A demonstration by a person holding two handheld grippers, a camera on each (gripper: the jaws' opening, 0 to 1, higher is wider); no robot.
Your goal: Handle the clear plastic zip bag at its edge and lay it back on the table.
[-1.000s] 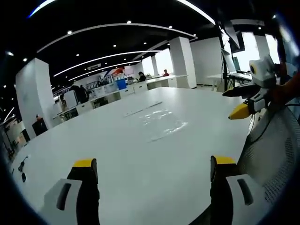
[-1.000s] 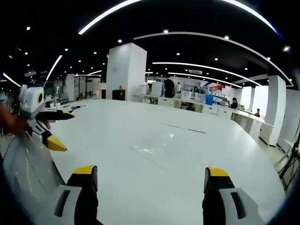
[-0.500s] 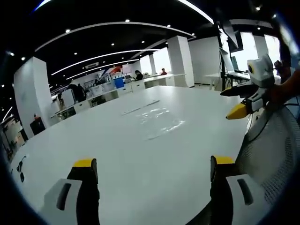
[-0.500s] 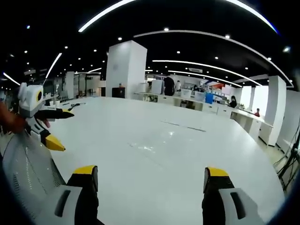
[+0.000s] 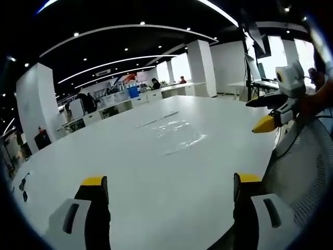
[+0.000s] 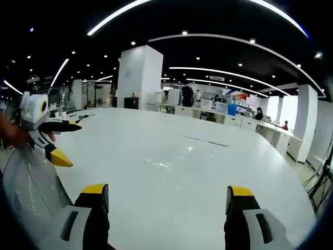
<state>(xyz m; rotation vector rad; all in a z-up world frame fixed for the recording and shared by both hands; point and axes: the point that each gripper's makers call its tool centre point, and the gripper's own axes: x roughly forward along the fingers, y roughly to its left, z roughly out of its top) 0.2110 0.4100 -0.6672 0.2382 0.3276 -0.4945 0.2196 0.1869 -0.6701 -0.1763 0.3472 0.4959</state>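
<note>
Left gripper view | bag (image 5: 177,138) flat on table (image 5: 130,166), clear, flimsy, slippery | both claws (image 5: 169,187) (image 6: 167,194) wide, empty | pinch near edge

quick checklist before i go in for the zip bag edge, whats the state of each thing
1. Left hand-held gripper open: ok, jaws apart, nothing between them.
2. Right hand-held gripper open: ok, nothing held.
3. Clear zip bag lying flat on the white table: ok, faint glossy outline.
4. Bag edge picked out: cannot tell, too faint.
5. Grippers apart from the bag: ok, neither touches it.
6. Zip closed: cannot tell.
</note>
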